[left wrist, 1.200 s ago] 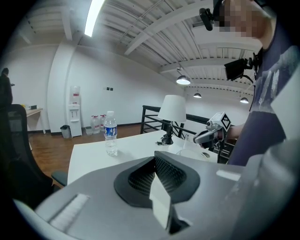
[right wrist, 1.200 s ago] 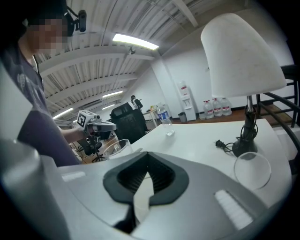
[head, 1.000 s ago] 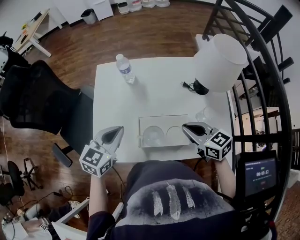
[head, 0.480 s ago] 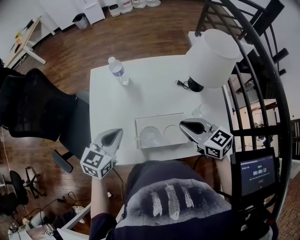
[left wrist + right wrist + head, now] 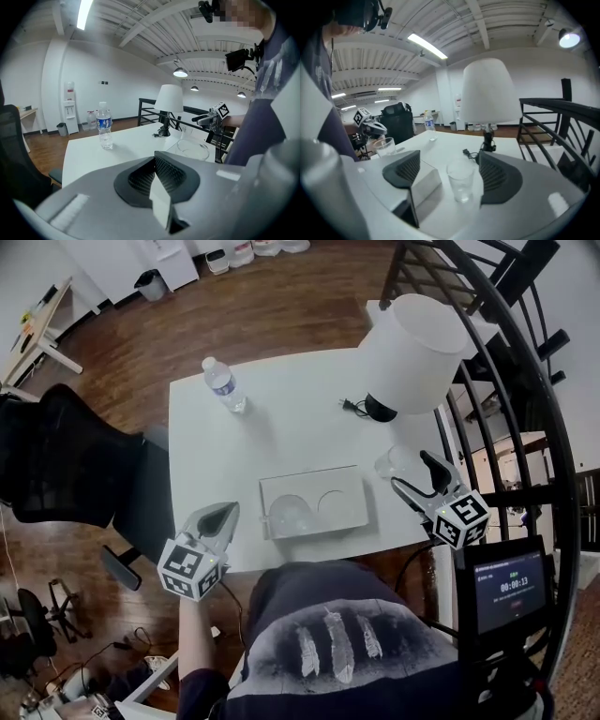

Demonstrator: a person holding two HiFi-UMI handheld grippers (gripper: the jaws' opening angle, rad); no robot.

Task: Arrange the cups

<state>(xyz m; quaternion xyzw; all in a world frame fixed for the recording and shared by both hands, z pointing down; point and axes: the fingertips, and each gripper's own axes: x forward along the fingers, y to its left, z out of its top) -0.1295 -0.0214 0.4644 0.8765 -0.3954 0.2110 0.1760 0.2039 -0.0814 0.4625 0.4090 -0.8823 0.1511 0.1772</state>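
While the loose clear cup stands upright on the table just in front of the lamp, the head view puts the right tool just beside it. The left tool hangs well apart from the lamp, and a second cup sits in the white tray. The left gripper view shows the left tool's jaws pressed together on nothing. The right gripper view has the loose cup dead ahead between the right tool's spread jaws, touching neither, with the lamp behind. A second ago the right tool hovered at the tray. It has since swung toward the lamp, and its jaws have just been opening.
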